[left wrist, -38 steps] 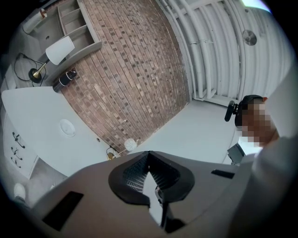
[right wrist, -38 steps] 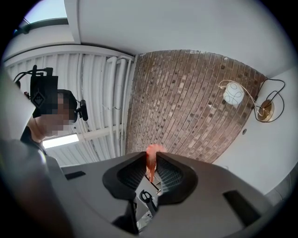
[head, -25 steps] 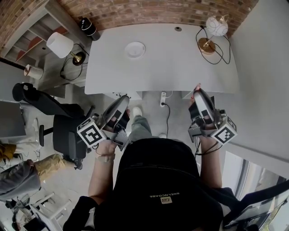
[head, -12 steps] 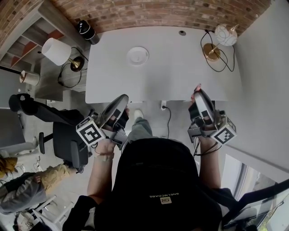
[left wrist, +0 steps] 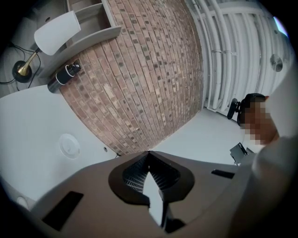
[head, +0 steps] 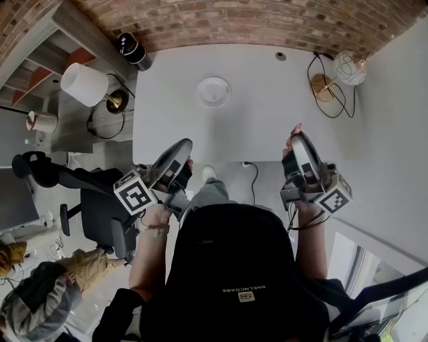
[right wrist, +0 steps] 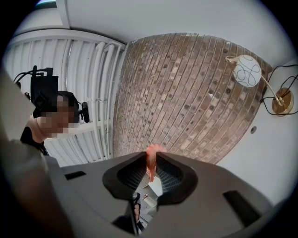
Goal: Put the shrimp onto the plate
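White table (head: 267,110) | plate (head: 214,91) well apart | right tongs (head: 296,137) pinch shrimp (right wrist: 152,152), near edge

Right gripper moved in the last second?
Yes. The right gripper, shut on the shrimp, has advanced farther over the table from its near edge, closer to the plate.

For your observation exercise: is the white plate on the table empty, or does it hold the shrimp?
Empty. The plate is bare white; the shrimp is pinched in the right gripper.

My head view looks steeply down on the table (head: 267,113); both gripper views angle upward, sharing the brick wall (head: 234,20).
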Available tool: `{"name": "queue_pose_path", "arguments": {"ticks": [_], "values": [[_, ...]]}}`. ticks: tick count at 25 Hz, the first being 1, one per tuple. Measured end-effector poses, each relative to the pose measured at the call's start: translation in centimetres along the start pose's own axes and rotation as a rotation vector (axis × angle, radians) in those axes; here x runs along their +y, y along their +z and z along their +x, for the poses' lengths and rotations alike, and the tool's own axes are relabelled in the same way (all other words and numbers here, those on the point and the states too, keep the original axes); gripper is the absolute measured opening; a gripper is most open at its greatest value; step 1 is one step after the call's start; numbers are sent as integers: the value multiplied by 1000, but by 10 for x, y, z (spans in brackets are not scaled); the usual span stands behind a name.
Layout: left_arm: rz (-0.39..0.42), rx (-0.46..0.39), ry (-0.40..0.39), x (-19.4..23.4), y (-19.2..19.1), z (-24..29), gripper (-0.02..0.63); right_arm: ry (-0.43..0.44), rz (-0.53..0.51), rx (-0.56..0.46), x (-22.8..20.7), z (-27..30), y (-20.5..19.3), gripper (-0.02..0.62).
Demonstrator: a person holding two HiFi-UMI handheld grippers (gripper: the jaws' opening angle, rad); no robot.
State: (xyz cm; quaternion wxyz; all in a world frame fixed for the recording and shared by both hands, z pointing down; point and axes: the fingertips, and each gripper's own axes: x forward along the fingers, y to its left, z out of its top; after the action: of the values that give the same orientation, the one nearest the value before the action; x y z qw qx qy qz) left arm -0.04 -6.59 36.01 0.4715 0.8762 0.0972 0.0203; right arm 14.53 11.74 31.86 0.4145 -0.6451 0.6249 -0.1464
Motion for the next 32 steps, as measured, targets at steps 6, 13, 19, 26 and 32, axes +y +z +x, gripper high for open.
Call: {"name": "queue_pose_path", "arguments": {"ticks": [6, 13, 19, 26, 32], "values": [[-25, 0, -6, 22, 34, 0, 5, -12, 2, 11, -9, 43, -6, 66], [-31, 5, -13, 49, 69, -2, 5, -18, 5, 9, -12, 90, -17, 66], [-71, 15, -26, 76, 95, 5, 5, -48, 1, 25, -27, 125, -25, 66], [-79, 22, -31, 89, 109, 4, 5, -71, -19, 41, -33, 137, -30, 66], [-97, 27, -48, 103, 123, 2, 5, -87, -23, 44, -37, 160, -35, 66]]}}
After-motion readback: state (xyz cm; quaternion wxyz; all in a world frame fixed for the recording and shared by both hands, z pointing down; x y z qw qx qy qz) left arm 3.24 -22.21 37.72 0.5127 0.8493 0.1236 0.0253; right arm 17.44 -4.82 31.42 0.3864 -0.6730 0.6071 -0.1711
